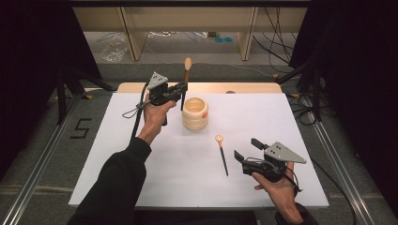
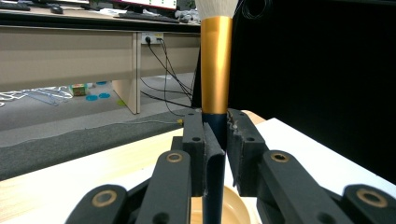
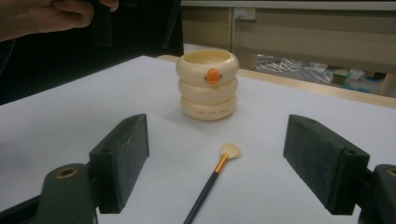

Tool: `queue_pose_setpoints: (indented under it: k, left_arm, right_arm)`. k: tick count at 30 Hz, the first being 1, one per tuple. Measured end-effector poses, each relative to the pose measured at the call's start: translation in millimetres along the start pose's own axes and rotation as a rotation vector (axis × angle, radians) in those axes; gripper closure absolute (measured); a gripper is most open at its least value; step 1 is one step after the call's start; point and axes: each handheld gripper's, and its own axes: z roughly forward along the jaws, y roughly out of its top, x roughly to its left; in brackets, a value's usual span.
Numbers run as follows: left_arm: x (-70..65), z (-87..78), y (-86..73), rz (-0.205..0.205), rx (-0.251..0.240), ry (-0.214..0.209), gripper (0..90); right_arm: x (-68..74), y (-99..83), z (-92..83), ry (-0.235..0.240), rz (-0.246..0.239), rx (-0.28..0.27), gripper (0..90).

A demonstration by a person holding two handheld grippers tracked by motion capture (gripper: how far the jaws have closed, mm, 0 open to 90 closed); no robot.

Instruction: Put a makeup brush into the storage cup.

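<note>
A cream ringed cup with an orange beak stands at the far middle of the white table. My left gripper is shut on a makeup brush held upright just left of the cup, bristles up; its gold ferrule rises between the jaws. A second, smaller brush lies flat on the table in front of the cup, bristles toward it. My right gripper hovers open at the near right, its jaws spread wide either side of that brush in the right gripper view.
The white mat covers a wooden table whose far edge shows. Beyond lie floor cables, a shelf frame and dark curtains. Metal rails run along both sides.
</note>
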Motion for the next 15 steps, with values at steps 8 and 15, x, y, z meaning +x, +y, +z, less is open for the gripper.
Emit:
queue_pose_setpoints:
  k: [8, 15]
  left_arm:
    - [-1.3, 11.0, 3.1, -0.003, -0.01, 0.004, 78.3]
    - [-2.9, 22.1, 0.7, -0.008, -0.007, 0.004, 78.3]
  right_arm:
    - [0.0, 0.0, 0.1, 0.002, -0.002, -0.001, 23.4]
    - [0.0, 0.2, -0.2, -0.004, -0.01, 0.003, 23.4]
